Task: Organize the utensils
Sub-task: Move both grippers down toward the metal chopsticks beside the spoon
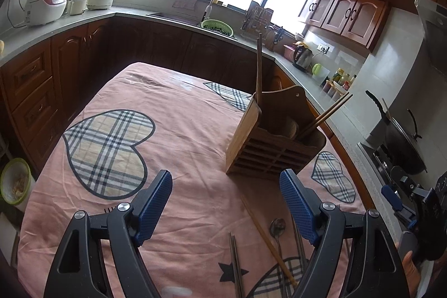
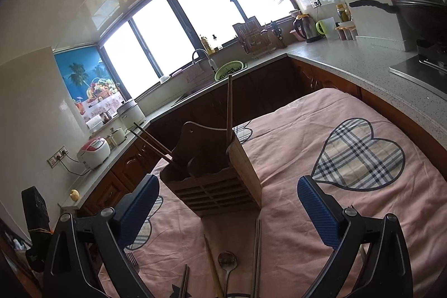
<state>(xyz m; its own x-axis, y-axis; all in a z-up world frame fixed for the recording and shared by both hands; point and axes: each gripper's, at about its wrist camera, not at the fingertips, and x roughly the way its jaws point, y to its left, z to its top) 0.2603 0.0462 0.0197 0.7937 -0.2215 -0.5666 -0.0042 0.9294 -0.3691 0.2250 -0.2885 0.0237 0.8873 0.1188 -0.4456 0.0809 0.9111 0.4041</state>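
Note:
A wooden utensil holder stands on the pink tablecloth, with chopsticks leaning out of it. It also shows in the right wrist view. On the cloth in front lie a metal spoon, a wooden chopstick and metal chopsticks. The right wrist view shows the spoon, a wooden chopstick, metal chopsticks and a fork. My left gripper is open and empty above the loose utensils. My right gripper is open and empty in front of the holder.
Kitchen counters wrap around the table, with a rice cooker, a sink with a green colander, a kettle and a wok on the stove. A green bowl sits left of the table.

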